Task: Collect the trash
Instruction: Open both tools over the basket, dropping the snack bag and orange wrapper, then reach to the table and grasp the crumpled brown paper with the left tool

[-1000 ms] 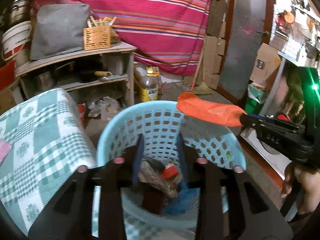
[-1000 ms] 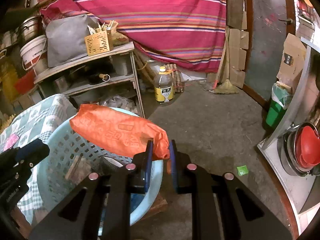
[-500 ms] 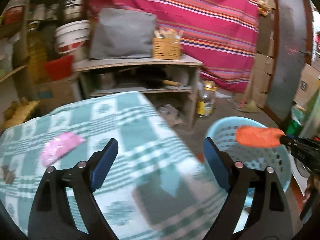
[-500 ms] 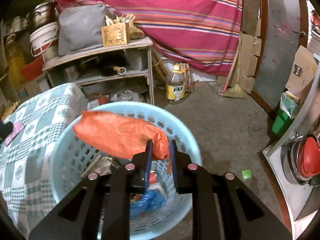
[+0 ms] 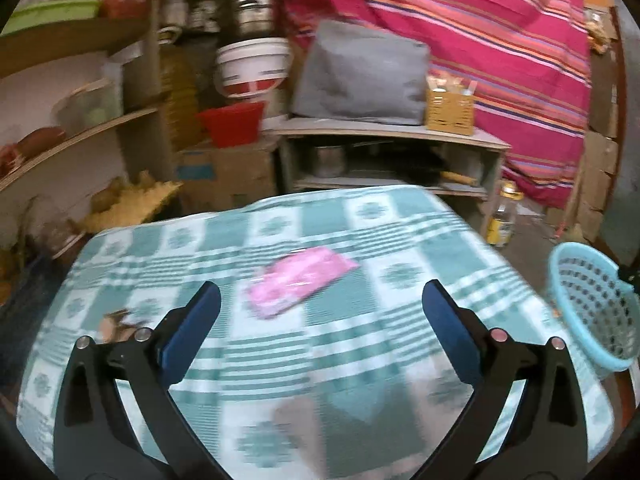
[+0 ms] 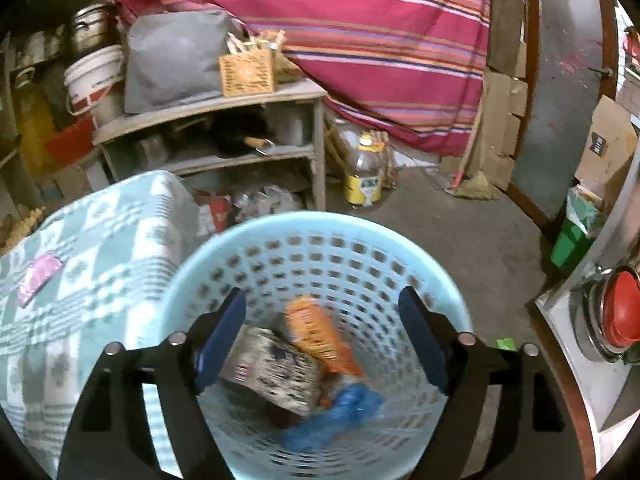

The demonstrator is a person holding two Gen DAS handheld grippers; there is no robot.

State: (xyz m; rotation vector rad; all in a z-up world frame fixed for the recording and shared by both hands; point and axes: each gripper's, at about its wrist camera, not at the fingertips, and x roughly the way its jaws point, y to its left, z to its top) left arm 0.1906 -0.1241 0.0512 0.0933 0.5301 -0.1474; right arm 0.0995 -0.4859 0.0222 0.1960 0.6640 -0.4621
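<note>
Right gripper (image 6: 322, 334), jaws spread wide and holding nothing, hangs over the mouth of a pale blue perforated basket (image 6: 448, 300). Inside the basket, between the two blue-padded fingers, lie an orange wrapper (image 6: 320, 336), a crumpled printed carton (image 6: 272, 368) at about 8 o'clock from it, and a blue plastic bag (image 6: 340, 412) at 6 o'clock near the bottom. At 9 o'clock from the basket, touching its rim in this view, drapes a green-and-white checked tablecloth (image 6: 100, 240) with a pink wrapper (image 6: 38, 278) on it. Farther off, a plastic bottle with a yellow cap (image 6: 366, 176) stands on the concrete floor at 12 o'clock, beside a wooden shelf unit (image 6: 208, 112); a striped red cloth (image 6: 360, 32) hangs behind.

Left gripper (image 5: 320, 308), likewise released and empty, is held above the same tablecloth (image 5: 400, 248). The pink wrapper (image 5: 300, 280) lies flat on the cloth just beyond the fingertips, roughly centred between them. A small brown scrap (image 5: 118, 322) sits on the cloth at 9 o'clock, close to the left finger; what it is cannot be made out. The basket (image 5: 592, 304) stands off the table edge at 3 o'clock. Beyond, a red tub (image 5: 232, 122) and white bucket (image 5: 254, 66) sit at 11 o'clock.
</note>
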